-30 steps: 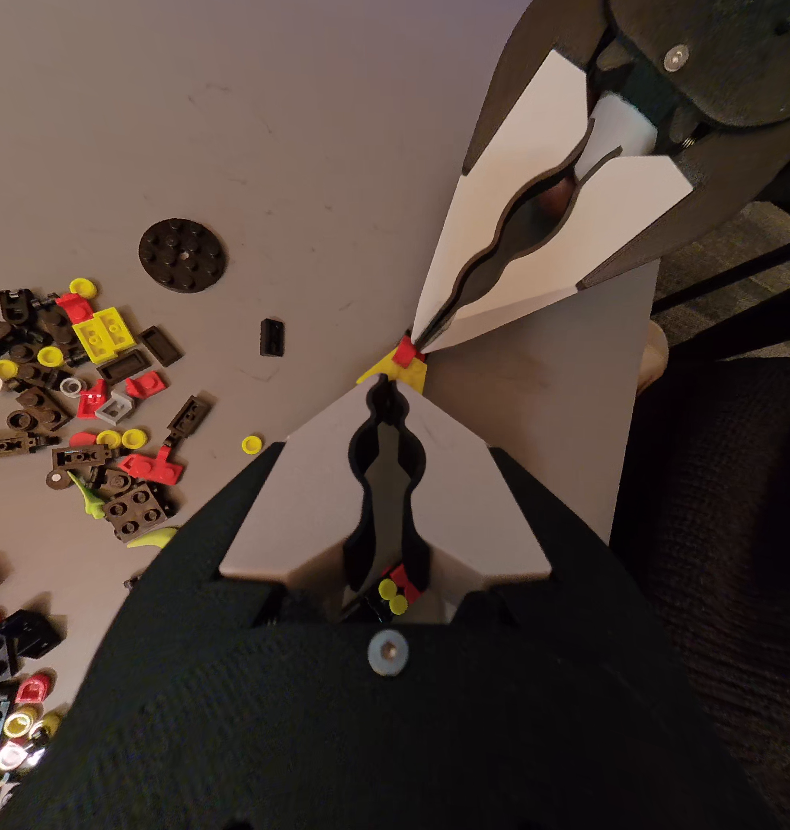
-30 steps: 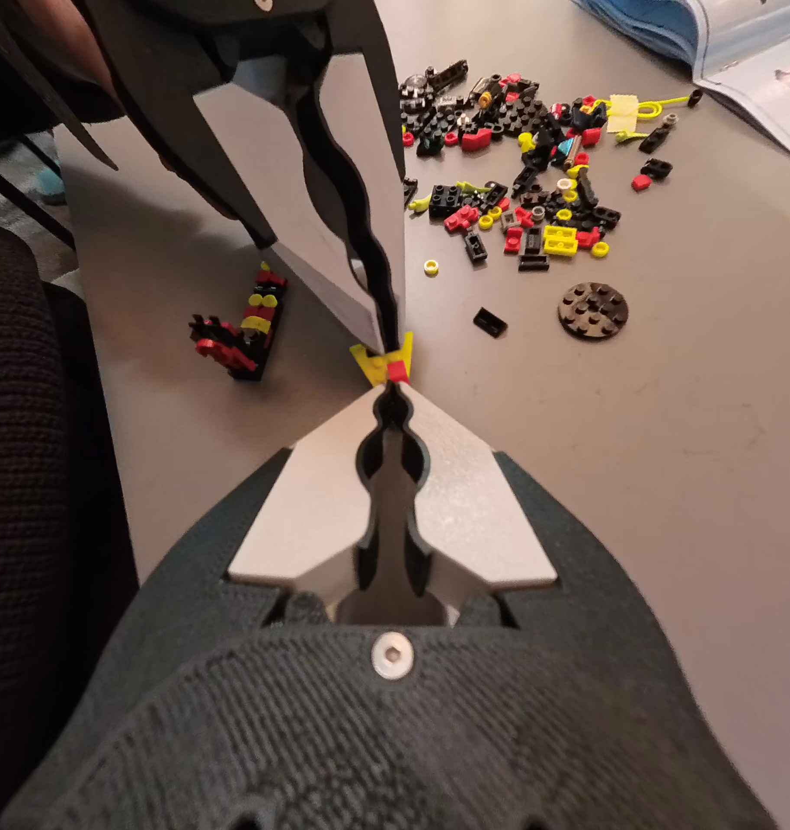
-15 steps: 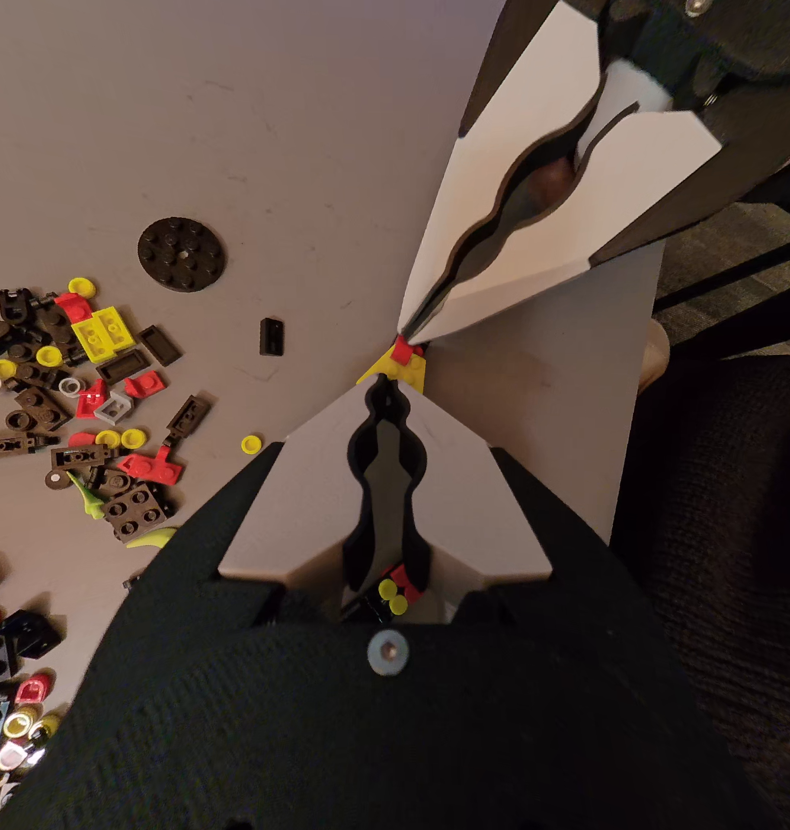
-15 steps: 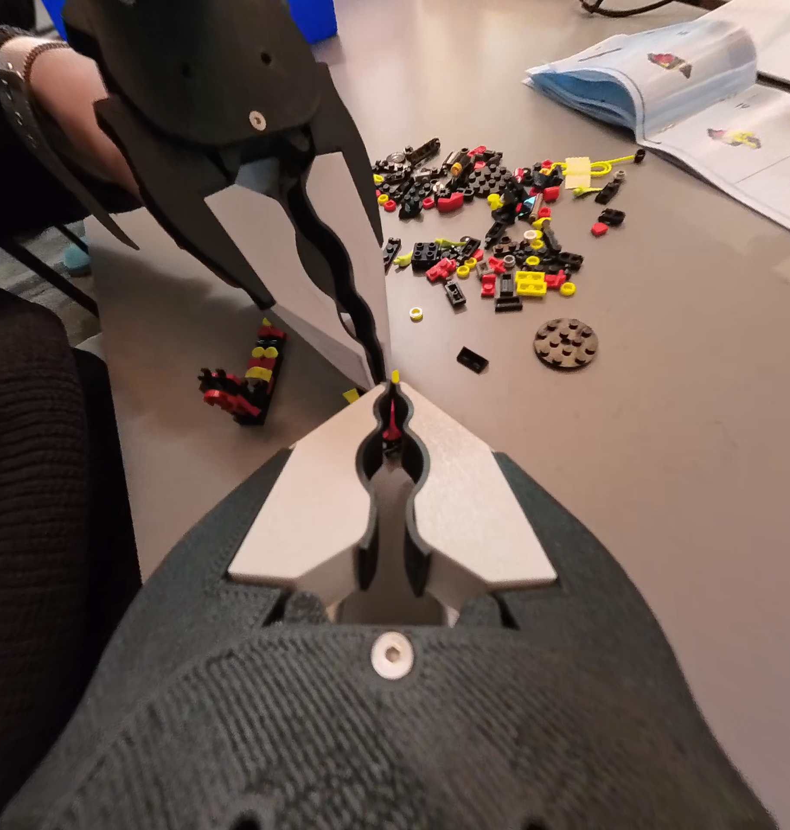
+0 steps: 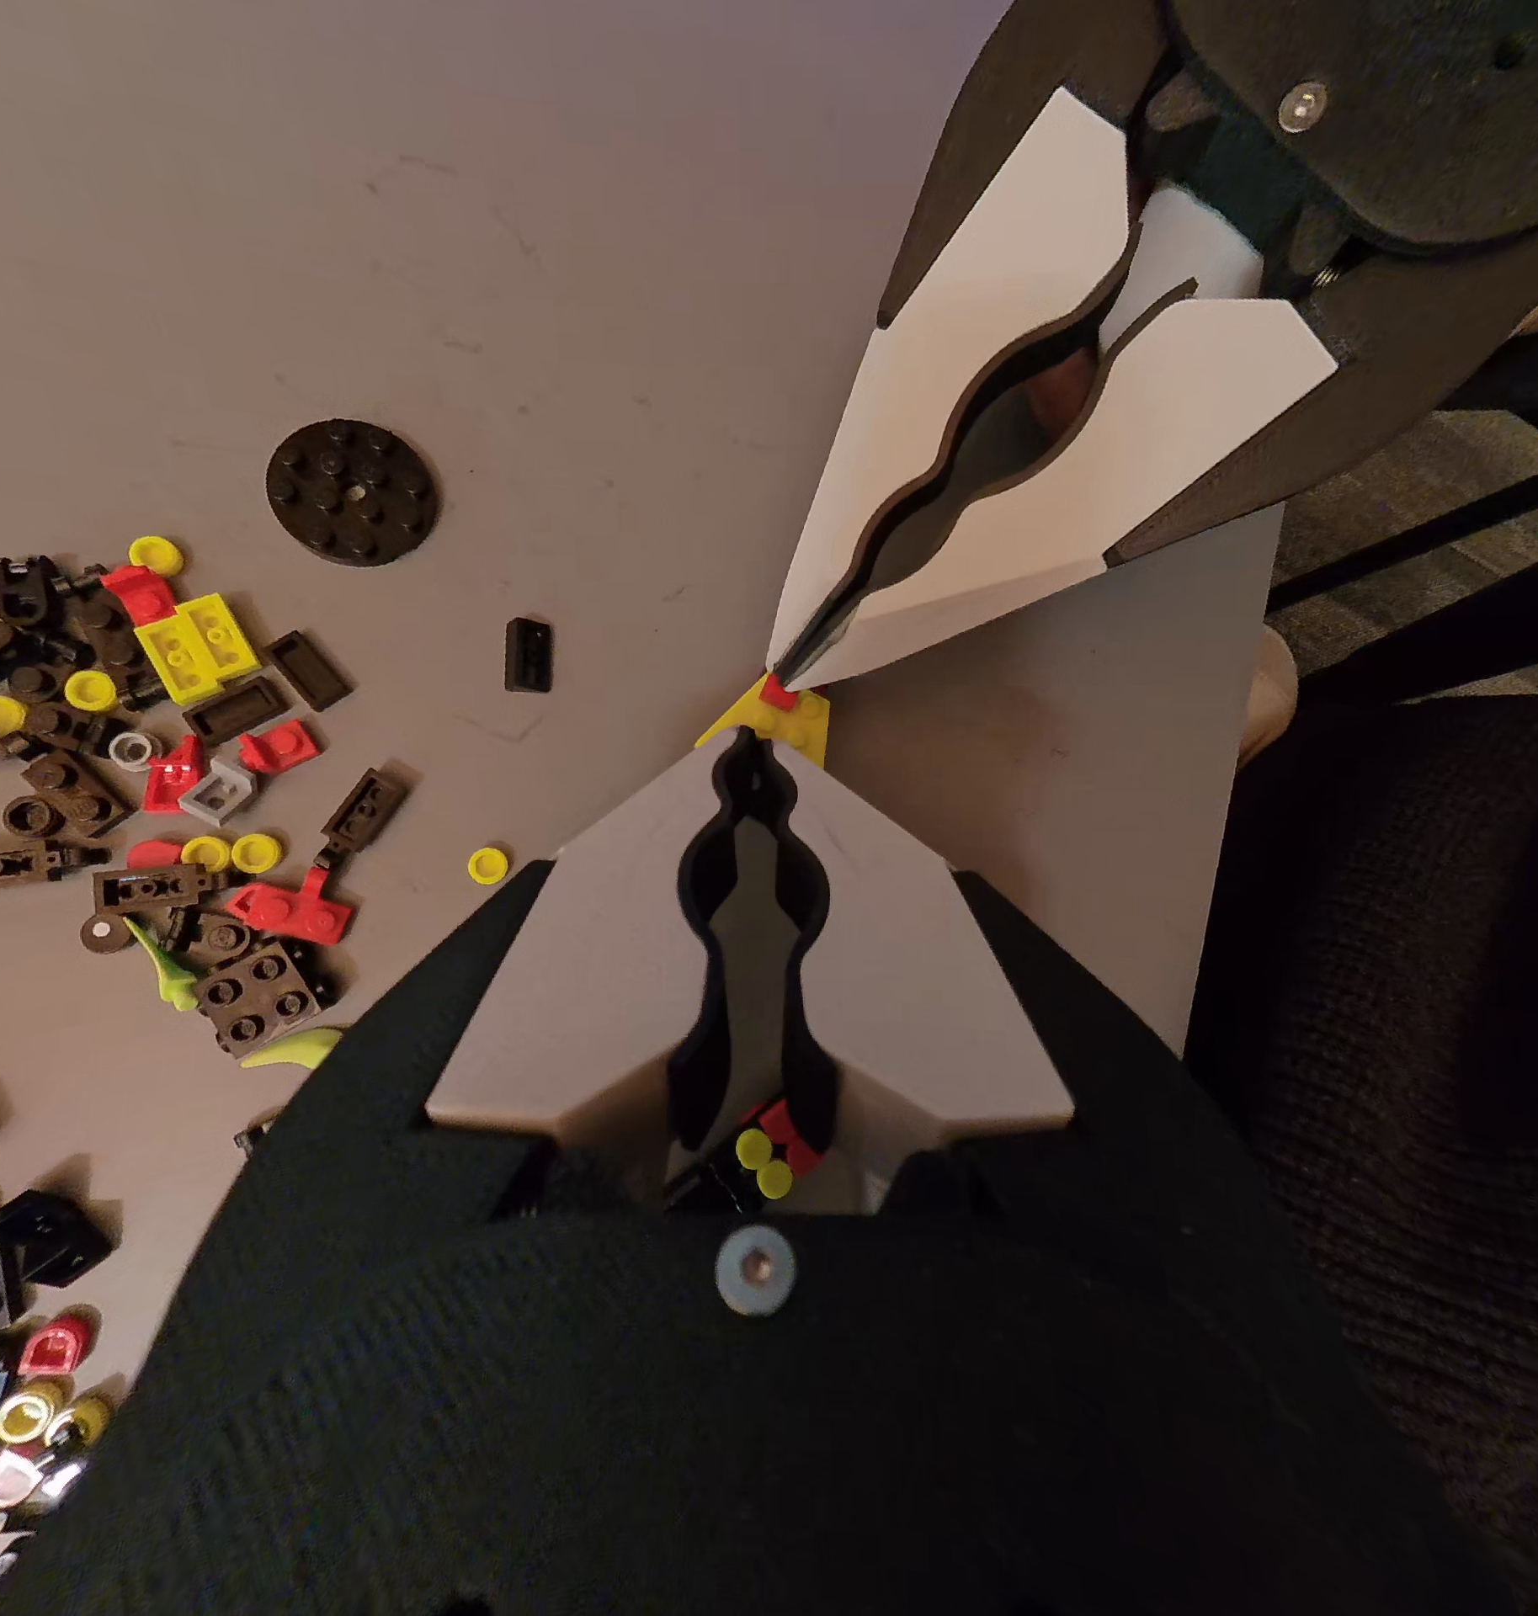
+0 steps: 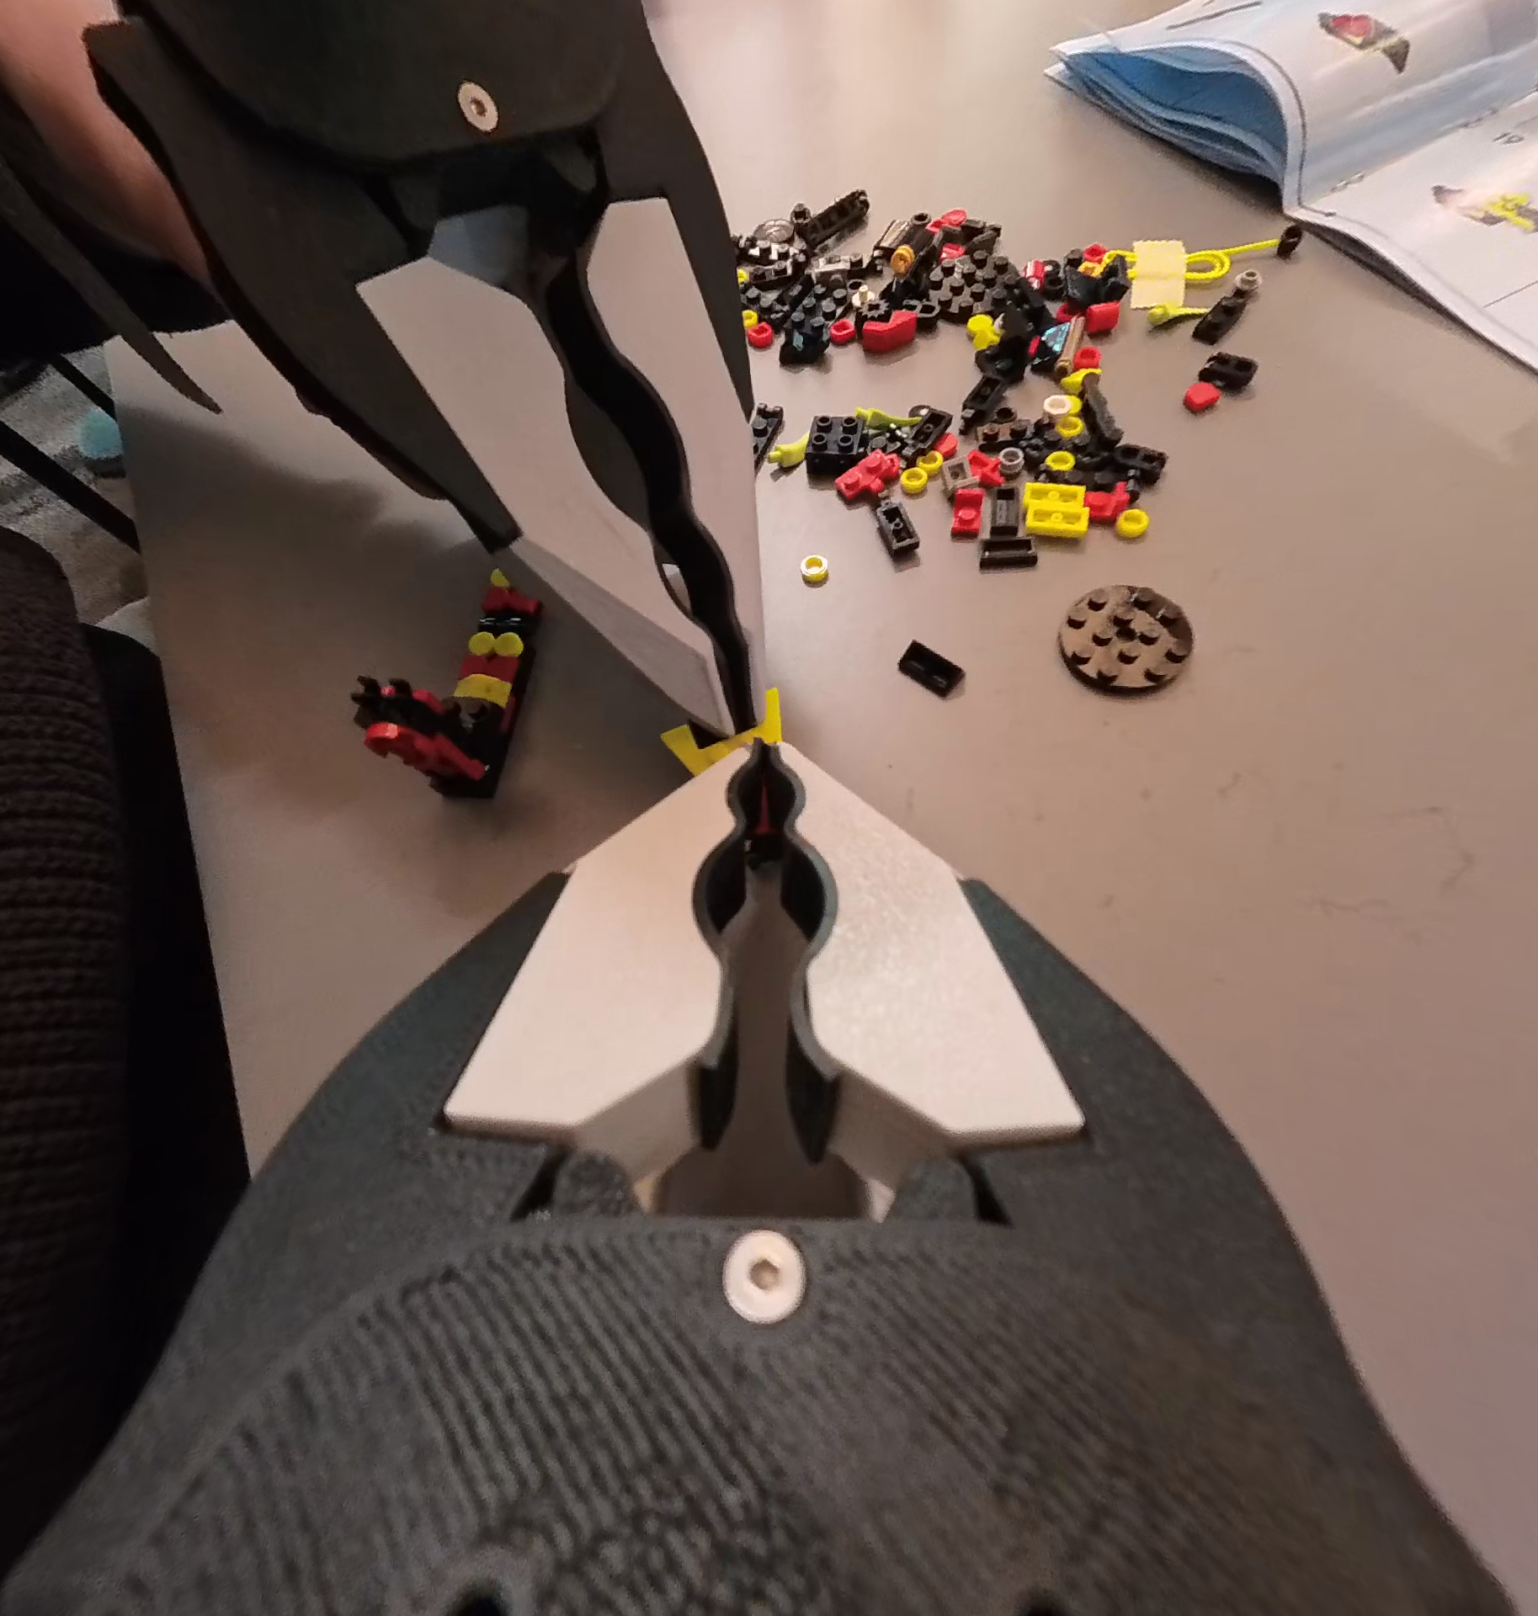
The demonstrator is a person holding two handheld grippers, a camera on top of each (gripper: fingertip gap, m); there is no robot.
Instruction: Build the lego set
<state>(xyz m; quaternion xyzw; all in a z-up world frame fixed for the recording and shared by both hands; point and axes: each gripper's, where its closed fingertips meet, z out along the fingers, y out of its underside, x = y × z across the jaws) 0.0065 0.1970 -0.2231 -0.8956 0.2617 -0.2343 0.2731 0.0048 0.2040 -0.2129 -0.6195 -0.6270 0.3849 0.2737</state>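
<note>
My left fingers (image 5: 752,759) pinched the yellow wedge plate (image 5: 796,721) above the bench (image 5: 573,262) while my right fingers (image 5: 778,678) pressed the red piece (image 5: 780,691) onto it; any skew could have popped it loose.

Indoor lighting is warm and moderately dim in both views. The tabletop (image 5: 503,262) shows an even matte tone with no glare. The left gripper (image 6: 741,715) casts a soft, diffuse shadow toward the tabletop's near-left edge in the right wrist view. Wide-angle distortion bends lines at frame borders. Loose bricks (image 6: 992,393) are sharp; the booklet (image 6: 1360,131) at the far-right corner is slightly soft.
</note>
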